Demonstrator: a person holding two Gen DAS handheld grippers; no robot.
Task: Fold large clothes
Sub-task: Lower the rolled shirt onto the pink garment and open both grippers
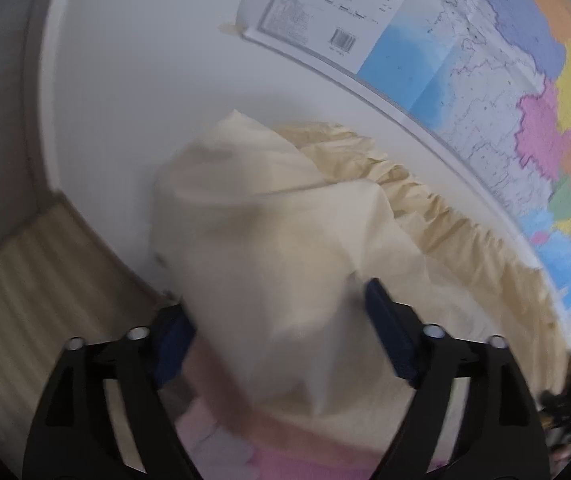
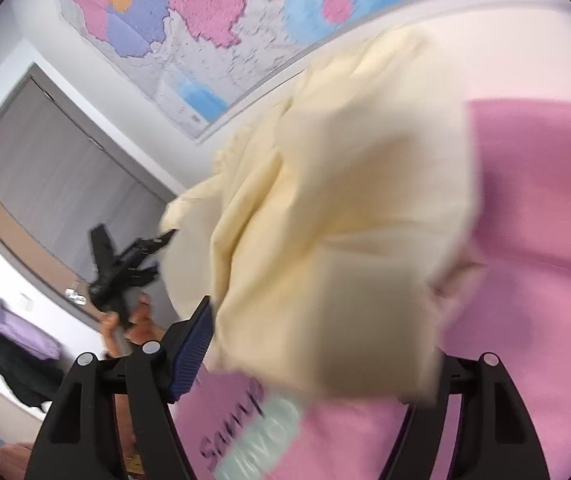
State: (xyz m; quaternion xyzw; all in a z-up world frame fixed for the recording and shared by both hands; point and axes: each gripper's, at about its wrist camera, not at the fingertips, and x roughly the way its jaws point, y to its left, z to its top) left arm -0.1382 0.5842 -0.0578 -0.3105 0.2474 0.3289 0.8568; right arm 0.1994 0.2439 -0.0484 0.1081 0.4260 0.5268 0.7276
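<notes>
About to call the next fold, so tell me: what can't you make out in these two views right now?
- Left wrist: cream garment, motion-blurred, drapes between the left gripper fingers; grip unclear.
- Right wrist: the cloth covers the right gripper's right finger; grip unclear.
- Pink fabric cut off by frame edge.
- Garment's overall shape: hidden in both.

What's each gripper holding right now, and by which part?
Cream garment lies between both grippers' fingers: left gripper, right gripper. Fingers look spread, so a firm clamp, and which part of the garment, cannot be told through the blur.
</notes>
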